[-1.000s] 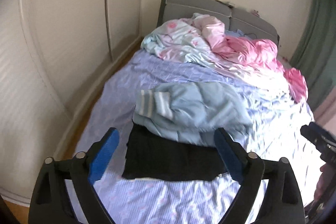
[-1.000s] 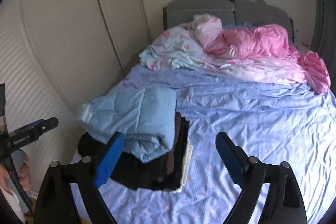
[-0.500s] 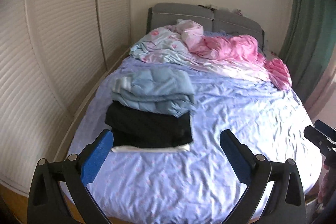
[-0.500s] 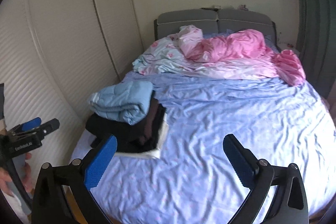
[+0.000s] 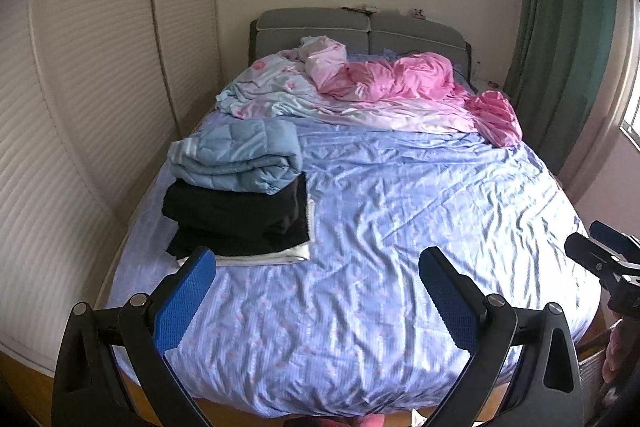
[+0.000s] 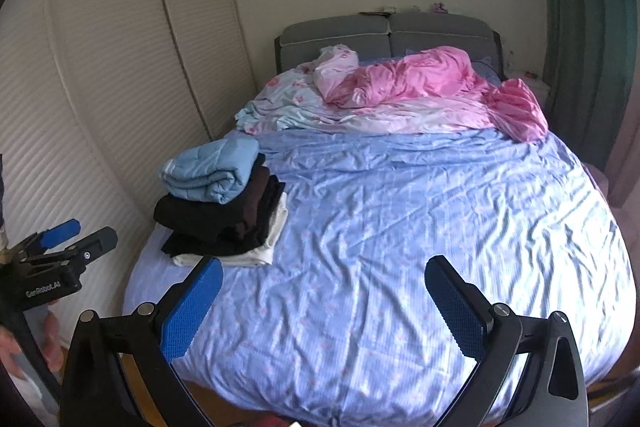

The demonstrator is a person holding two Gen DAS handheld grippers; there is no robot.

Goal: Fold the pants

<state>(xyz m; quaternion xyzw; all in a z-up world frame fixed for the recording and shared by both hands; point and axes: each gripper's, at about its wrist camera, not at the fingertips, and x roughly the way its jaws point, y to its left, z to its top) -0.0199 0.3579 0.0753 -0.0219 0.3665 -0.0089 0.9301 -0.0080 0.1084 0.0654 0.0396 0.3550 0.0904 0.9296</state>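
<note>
A stack of folded clothes lies on the left side of the bed: a light blue quilted garment (image 5: pixel 240 155) on top, black folded pants (image 5: pixel 236 215) under it, a white piece (image 5: pixel 276 257) at the bottom. The stack also shows in the right wrist view (image 6: pixel 220 211). My left gripper (image 5: pixel 316 299) is open and empty, held above the foot of the bed, apart from the stack. My right gripper (image 6: pixel 324 307) is open and empty, also above the foot of the bed. Each gripper shows at the edge of the other's view (image 5: pixel 604 259) (image 6: pixel 52 263).
The bed has a wrinkled blue sheet (image 5: pixel 400 227). A pink and floral duvet (image 5: pixel 380 87) is bunched at the grey headboard (image 5: pixel 320 27). White slatted wardrobe doors (image 5: pixel 80 107) run along the left side. A green curtain (image 5: pixel 560 47) hangs at the right.
Both grippers have pulled back and up from the stack toward the foot of the bed. The stack now looks smaller and farther away. Both stay open.
</note>
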